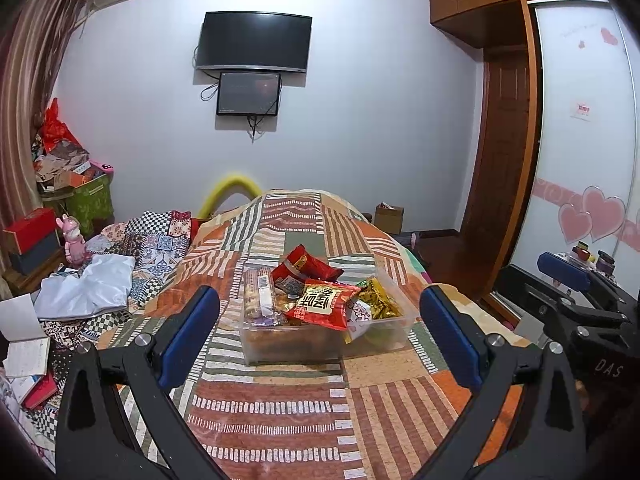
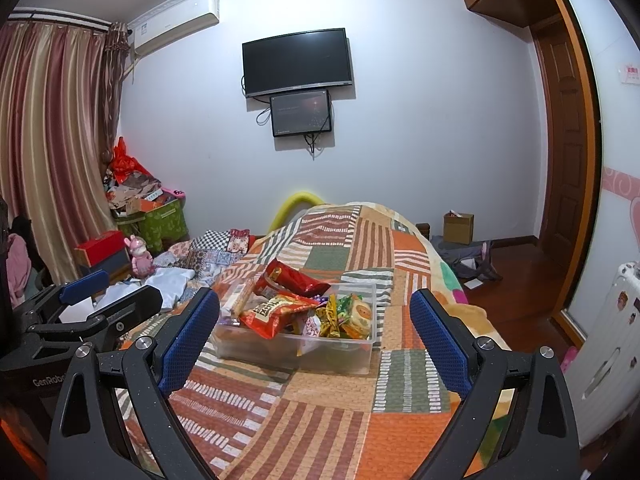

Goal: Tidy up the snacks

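A clear plastic box [image 1: 372, 338] [image 2: 360, 354] stands on the patchwork bedspread [image 1: 280, 400] [image 2: 320, 420], heaped with snack packets. On top lie a red packet with bold characters [image 1: 322, 304] [image 2: 272, 314], a darker red packet [image 1: 306, 266] [image 2: 290, 278] behind it, gold-wrapped sweets [image 1: 380, 300] and a green-and-orange packet [image 2: 356, 314]. My left gripper [image 1: 320, 334] is open, its blue pads framing the box from the near side without touching it. My right gripper [image 2: 314, 338] is open too, likewise short of the box. Each gripper shows at the edge of the other's view.
Folded cloths, a white garment [image 1: 88, 288] and a pink figurine [image 1: 76, 240] [image 2: 140, 256] clutter the bed's left side. Notebooks [image 1: 24, 352] lie at the near left. The bed drops to a wooden floor [image 2: 520, 280] on the right, beside a wardrobe [image 1: 580, 160].
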{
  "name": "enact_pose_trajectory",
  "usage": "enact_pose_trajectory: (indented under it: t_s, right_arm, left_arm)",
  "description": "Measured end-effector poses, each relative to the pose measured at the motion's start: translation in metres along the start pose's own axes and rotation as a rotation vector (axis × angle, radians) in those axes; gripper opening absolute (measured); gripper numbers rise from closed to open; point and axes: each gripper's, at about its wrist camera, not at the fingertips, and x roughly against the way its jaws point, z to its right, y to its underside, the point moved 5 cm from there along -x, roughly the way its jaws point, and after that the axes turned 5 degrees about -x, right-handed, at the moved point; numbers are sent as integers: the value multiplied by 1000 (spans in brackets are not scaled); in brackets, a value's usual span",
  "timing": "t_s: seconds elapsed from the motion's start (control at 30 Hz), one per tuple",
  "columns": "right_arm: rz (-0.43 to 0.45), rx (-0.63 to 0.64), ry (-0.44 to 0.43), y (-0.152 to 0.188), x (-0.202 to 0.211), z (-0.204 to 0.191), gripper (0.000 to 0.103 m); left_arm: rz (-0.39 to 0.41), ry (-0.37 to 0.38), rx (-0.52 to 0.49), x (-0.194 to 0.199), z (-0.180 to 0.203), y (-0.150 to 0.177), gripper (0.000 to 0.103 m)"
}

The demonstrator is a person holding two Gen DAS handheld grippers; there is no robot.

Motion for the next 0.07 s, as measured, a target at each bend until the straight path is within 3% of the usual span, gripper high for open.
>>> enact_pose_trajectory:
  t_s: [0.07]
  right_arm:
    - [0, 0, 0, 0, 0, 0, 96]
  left_arm:
    - [-1, 1, 3, 0, 0, 0, 101]
